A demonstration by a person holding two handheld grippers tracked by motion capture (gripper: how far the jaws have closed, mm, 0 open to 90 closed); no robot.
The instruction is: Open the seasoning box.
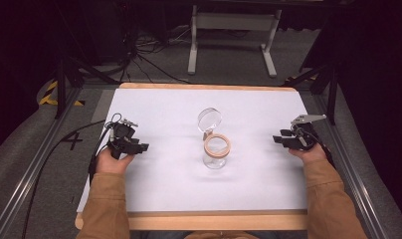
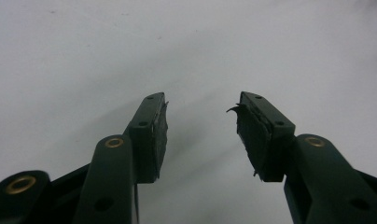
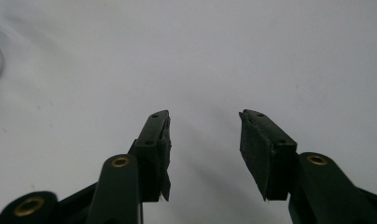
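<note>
Quick count from my side: one glass jar (image 1: 215,155) with a wooden rim sitting between my two tongs, and one clear hinged lid (image 1: 210,119) tipped open just beyond it. Two tongs total, left tongs (image 1: 137,148) and right tongs (image 1: 280,140). One desk (image 1: 159,199) under everything.

White sheet (image 1: 154,194) covering wooden table (image 1: 199,220); grey carpet floor (image 1: 229,59) lying beyond; white frame legs (image 1: 234,22) standing there; cables (image 1: 139,55) trailing; surroundings staying dark, possibly curtained.
</note>
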